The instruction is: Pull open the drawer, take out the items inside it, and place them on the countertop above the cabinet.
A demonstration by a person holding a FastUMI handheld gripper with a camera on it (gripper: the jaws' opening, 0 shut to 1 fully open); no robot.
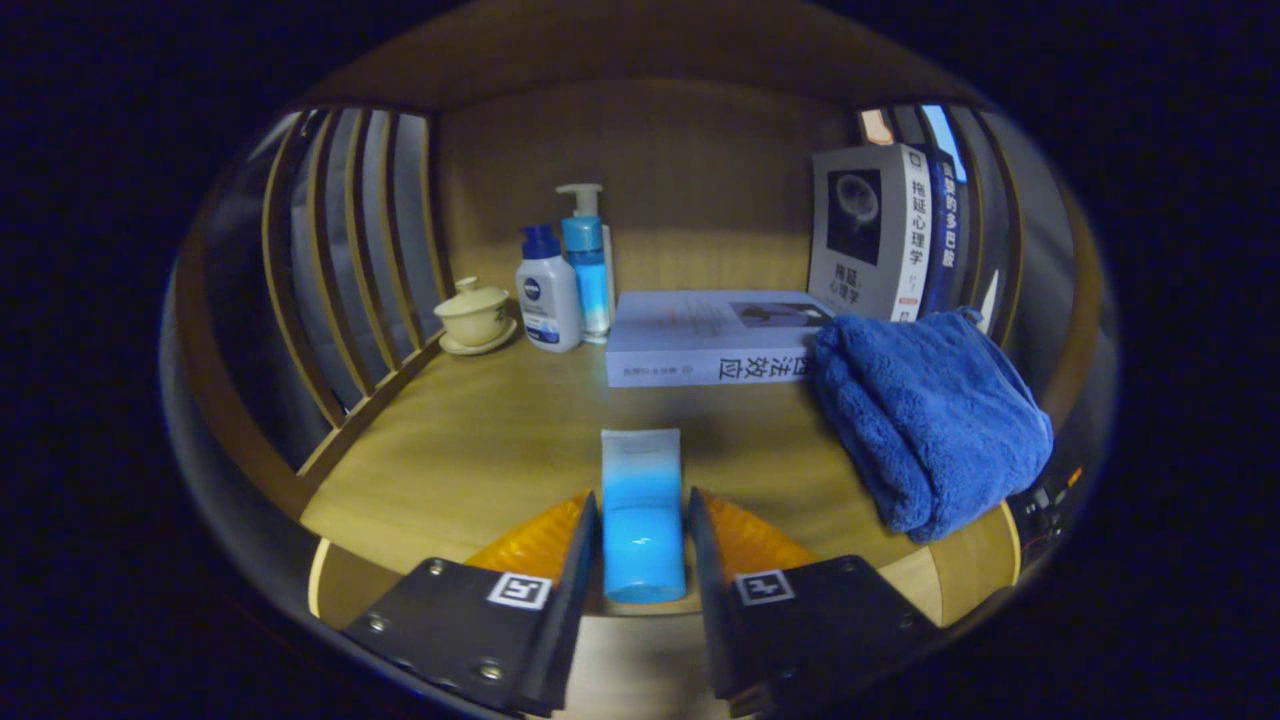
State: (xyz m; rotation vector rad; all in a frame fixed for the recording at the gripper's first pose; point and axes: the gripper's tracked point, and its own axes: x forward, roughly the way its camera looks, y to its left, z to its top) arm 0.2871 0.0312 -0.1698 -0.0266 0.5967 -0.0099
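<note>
Tongs (641,545) clamped on blue tube (641,500) over surface (480,440), towel (930,420) just right, flat book (710,338) and bottles (565,275) beyond.

Dim warm light, fisheye-warped edges

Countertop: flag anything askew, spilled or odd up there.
Nothing spilled or damaged. The blue towel is loosely bunched and leans on the flat book. The gripper is shut on the blue tube; the bottles stand upright.
</note>
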